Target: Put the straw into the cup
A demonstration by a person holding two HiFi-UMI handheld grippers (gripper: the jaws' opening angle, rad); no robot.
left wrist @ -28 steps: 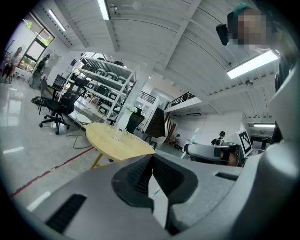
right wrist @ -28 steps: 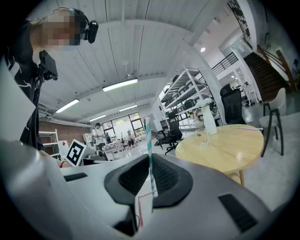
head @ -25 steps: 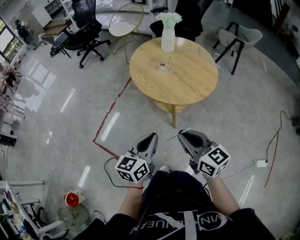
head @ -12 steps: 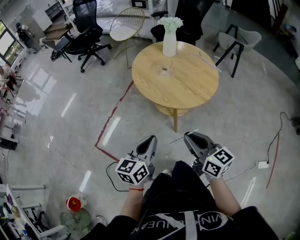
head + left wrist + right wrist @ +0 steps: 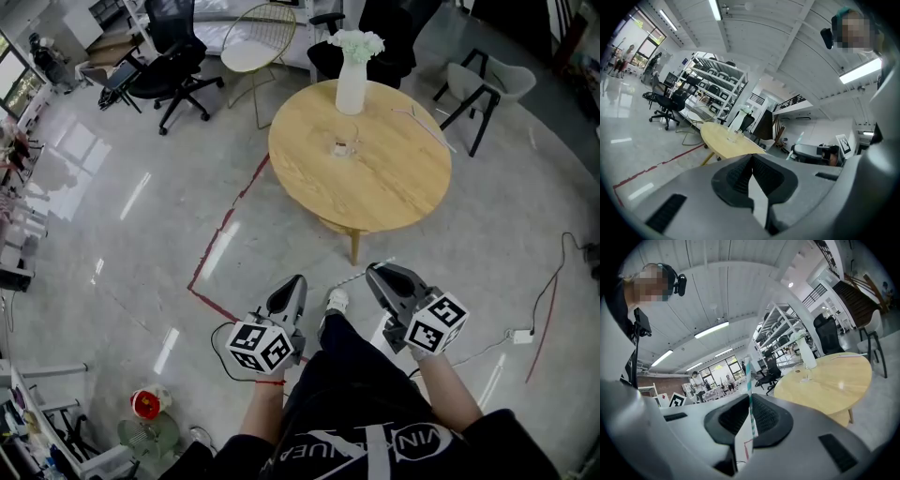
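Observation:
A clear glass cup [image 5: 344,145] stands on the round wooden table [image 5: 375,202], in front of a white vase [image 5: 352,86]. Both grippers hang over the floor, short of the table. My right gripper [image 5: 375,272] is shut on a teal-and-white striped straw [image 5: 349,277], which sticks out sideways to the left. In the right gripper view the straw [image 5: 748,376] rises between the jaws, with the cup [image 5: 805,373] far ahead. My left gripper [image 5: 296,283] is shut with nothing in it; its view shows the cup [image 5: 733,136] well ahead.
A second thin straw [image 5: 424,125] lies at the table's far right. Chairs [image 5: 478,89] and an office chair [image 5: 164,70] ring the table. A red tape line [image 5: 225,234] and a cable [image 5: 548,300] run across the glossy floor. The person's shoe [image 5: 336,302] is between the grippers.
The person has stepped towards the table, and both grippers have come forward with the step. A shoe now shows between them. The straw stays gripped.

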